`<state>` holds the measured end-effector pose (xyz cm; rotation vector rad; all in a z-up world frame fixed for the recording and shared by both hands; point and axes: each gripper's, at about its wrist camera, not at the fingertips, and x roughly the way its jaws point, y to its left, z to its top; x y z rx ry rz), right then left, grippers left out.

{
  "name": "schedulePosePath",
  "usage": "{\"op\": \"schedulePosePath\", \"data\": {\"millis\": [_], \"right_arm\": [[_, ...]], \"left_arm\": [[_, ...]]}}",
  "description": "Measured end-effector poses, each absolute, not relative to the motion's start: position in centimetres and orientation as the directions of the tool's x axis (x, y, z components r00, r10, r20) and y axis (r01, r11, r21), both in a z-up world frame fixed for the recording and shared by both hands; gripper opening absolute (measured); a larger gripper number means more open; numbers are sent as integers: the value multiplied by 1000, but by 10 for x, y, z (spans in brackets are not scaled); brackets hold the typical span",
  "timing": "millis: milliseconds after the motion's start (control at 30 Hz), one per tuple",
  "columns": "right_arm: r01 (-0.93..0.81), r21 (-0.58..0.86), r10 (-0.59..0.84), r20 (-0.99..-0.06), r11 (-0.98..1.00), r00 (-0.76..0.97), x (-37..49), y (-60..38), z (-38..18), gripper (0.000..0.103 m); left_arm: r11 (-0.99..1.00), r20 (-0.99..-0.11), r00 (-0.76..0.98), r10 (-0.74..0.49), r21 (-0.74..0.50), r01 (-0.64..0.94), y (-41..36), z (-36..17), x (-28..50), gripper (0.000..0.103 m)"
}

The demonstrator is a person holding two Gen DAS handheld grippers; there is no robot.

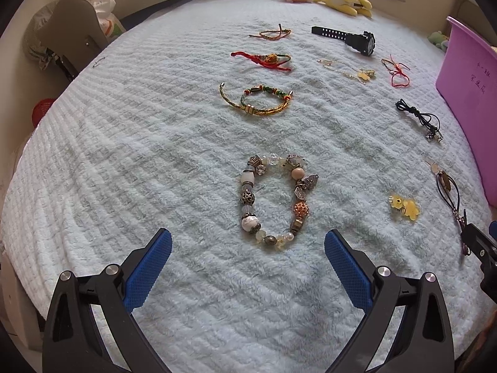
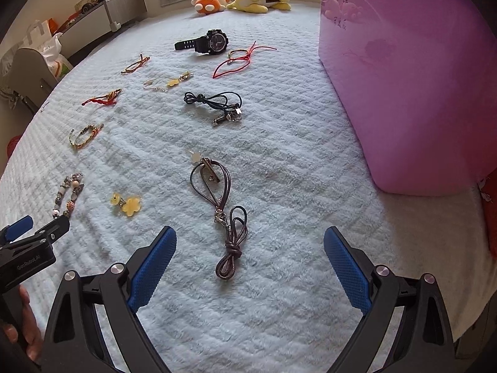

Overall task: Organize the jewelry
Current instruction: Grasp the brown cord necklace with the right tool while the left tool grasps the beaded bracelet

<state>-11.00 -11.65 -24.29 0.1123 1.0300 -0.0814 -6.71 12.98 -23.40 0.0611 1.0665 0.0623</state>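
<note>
Left wrist view
Left gripper [image 1: 248,248]: jaws spread wide, holding nothing, above the blanket [image 1: 124,155].
Bead bracelet [image 1: 275,200]: lies flat as a loop, just ahead of the blue pads, between them.
Woven bracelet [image 1: 256,101]: farther ahead, yellow-green, lying open.
Red cord [image 1: 264,59]: beyond the woven bracelet.
Thin cord [image 1: 271,33]: the farthest one in this column.
Watch [image 1: 348,39]: black, far right, strap stretched to the left.
Yellow charm [image 1: 405,207]: to the right of the bead bracelet, apart from it.
Box [image 1: 469,93]: pink, at the right edge.

Right wrist view
Right gripper [image 2: 250,247]: jaws spread wide, empty.
Brown necklace [image 2: 222,214]: on the blanket, its knotted end lies between the pads, nearer the left one; not touched.
Black necklace [image 2: 217,105]: farther ahead, bundled, with a metal pendant.
Red string [image 2: 239,59]: near the watch, left of the box.
Plush toys [image 2: 242,1]: two, at the far edge of the bed.
Left gripper: seen at the lower left edge; I cannot tell its opening from here.
</note>
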Motion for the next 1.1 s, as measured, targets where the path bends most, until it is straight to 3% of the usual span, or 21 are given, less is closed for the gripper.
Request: {"op": "schedulePosePath", "data": {"millis": [800,967,1100], "right_arm": [[105,65,1,-856,992,518,-100,-114,-269,91],[108,45,-17,-855,993,518,-97,-110,-270,90],[100,24,-31,-853,995,521,-97,-107,-270,88]], "left_arm": [[997,-832,550,72,67,-29,129,-254,-38,97],[997,-819,569,71,80,-10,125,-253,-43,90],[996,-812,581,57,84,20,119,-251,-50,76]]}}
